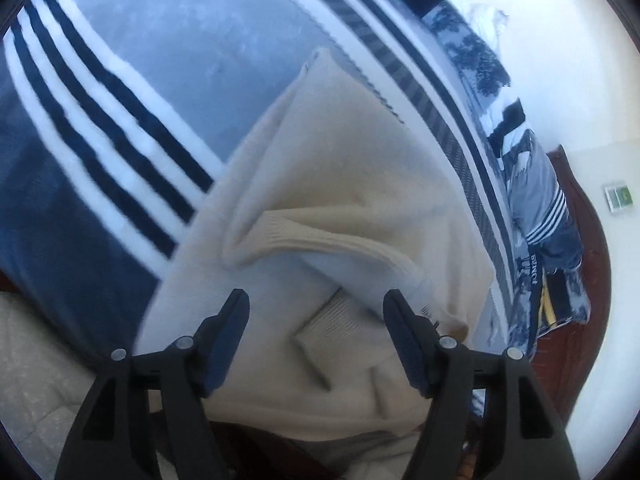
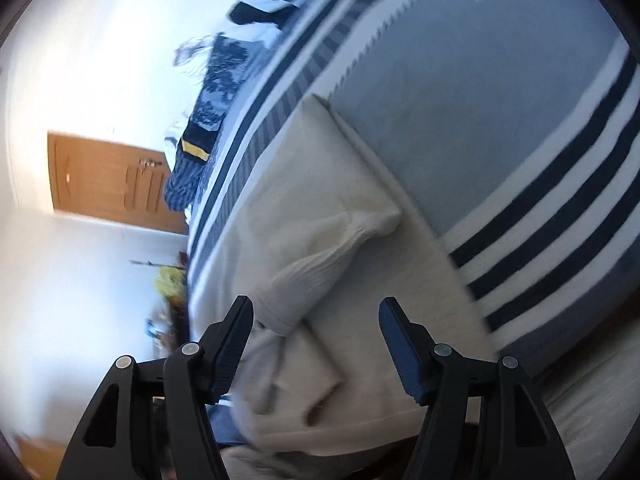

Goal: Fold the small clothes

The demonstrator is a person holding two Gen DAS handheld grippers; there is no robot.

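A cream knit sweater [image 1: 328, 184] lies on a bed with its sleeves folded in over the body. It also shows in the right wrist view [image 2: 312, 184], with a ribbed cuff [image 2: 296, 284] lying across it. My left gripper [image 1: 316, 304] is open and empty, just above the near part of the sweater. My right gripper [image 2: 316, 312] is open and empty, above the sweater near the cuff. Neither gripper holds any cloth.
The bed cover [image 1: 168, 60] is grey-blue with dark and white stripes [image 1: 104, 136]. Patterned blue pillows [image 1: 540, 208] lie along the headboard side. A wooden door [image 2: 112, 176] and white walls are beyond the bed. A light floor [image 1: 36, 364] is below the bed edge.
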